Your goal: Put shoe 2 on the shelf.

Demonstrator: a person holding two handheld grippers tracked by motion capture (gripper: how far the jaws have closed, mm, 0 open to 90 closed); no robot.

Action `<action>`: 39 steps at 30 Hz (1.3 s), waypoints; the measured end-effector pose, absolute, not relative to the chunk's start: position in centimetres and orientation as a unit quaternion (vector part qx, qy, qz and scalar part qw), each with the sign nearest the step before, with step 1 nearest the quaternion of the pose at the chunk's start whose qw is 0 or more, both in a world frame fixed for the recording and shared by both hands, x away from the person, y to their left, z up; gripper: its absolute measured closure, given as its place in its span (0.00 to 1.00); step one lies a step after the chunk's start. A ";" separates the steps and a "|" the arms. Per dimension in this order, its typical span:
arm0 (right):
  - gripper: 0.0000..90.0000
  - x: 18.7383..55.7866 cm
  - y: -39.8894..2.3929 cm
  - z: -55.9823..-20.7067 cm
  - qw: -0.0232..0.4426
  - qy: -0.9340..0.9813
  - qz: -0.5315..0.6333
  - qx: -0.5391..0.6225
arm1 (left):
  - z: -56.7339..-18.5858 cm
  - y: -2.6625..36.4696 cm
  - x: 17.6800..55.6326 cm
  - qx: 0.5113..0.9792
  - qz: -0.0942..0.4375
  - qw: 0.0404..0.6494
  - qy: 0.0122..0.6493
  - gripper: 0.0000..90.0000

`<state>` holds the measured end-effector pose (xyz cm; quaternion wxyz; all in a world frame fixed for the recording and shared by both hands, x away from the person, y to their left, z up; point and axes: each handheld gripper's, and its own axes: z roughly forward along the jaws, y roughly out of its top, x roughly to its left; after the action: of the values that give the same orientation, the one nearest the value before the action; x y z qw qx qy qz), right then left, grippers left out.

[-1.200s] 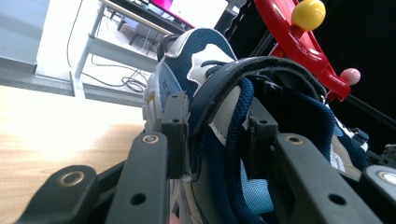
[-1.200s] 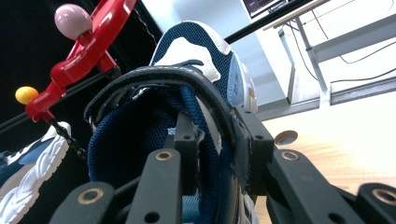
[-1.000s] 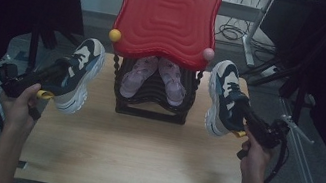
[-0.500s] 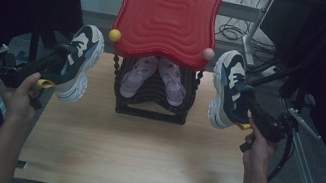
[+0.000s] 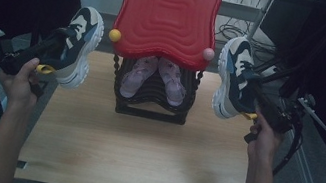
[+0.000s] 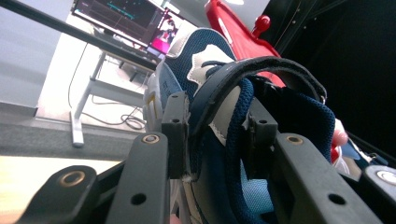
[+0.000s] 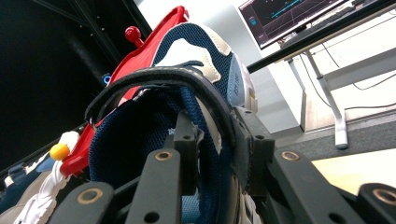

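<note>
Above the worktop, high view: the left gripper [image 5: 53, 52] and the right gripper [image 5: 252, 94] each carry a navy-and-white sneaker, one on either side of the red-topped shoe rack [image 5: 166, 16].
Change since a second ago: both sneakers have risen off the worktop [image 5: 140, 153] and now hang level with the rack's red top; I judge the lift is done and setting them on that top comes next.
Left sneaker [image 5: 77, 46]: in the air, toe pointing away from the person, just beside the rack's yellow knob [image 5: 115, 35].
Right sneaker [image 5: 233, 76]: in the air, near the pink knob [image 5: 208, 54].
Lower shelf: a pink pair [image 5: 155, 76] already sits there.
Left gripper view: the fingers [image 6: 175, 133], partly closed, pinch the shoe's padded collar, one inside, one outside.
Right gripper view: the fingers [image 7: 187, 140] clamp the other collar the same way.
Hidden: the soles and toes are cut off in both gripper views; the rack's middle shelves lie in shadow.
</note>
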<state>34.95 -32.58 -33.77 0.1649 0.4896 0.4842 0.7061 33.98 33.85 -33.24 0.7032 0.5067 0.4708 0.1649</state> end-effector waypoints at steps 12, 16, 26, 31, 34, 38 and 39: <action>0.80 35.6 -32.0 -30.5 0.176 0.485 0.707 0.483 | -30.2 32.9 34.4 0.511 0.176 0.706 0.457 0.75; 0.80 35.8 -31.9 -29.2 0.177 0.482 0.712 0.480 | -29.3 32.6 34.7 0.509 0.177 0.710 0.453 0.75; 0.80 36.8 -31.1 -26.2 0.173 0.485 0.717 0.470 | -27.0 31.7 35.7 0.504 0.180 0.715 0.451 0.75; 0.80 36.9 -30.3 -24.7 0.161 0.491 0.724 0.457 | -25.5 31.2 36.1 0.504 0.177 0.720 0.444 0.75; 0.80 37.0 -29.7 -23.9 0.161 0.497 0.723 0.452 | -24.6 30.7 36.3 0.504 0.181 0.720 0.441 0.75; 0.80 37.3 -28.8 -22.9 0.157 0.503 0.722 0.449 | -23.7 30.0 36.6 0.510 0.182 0.719 0.436 0.75; 0.80 37.4 -28.6 -22.8 0.156 0.504 0.722 0.447 | -23.5 29.7 36.7 0.512 0.183 0.718 0.434 0.75</action>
<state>37.42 -28.57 -22.75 0.1561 0.4472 0.5042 0.7221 36.70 29.70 -23.46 0.7184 0.5119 0.4341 0.1830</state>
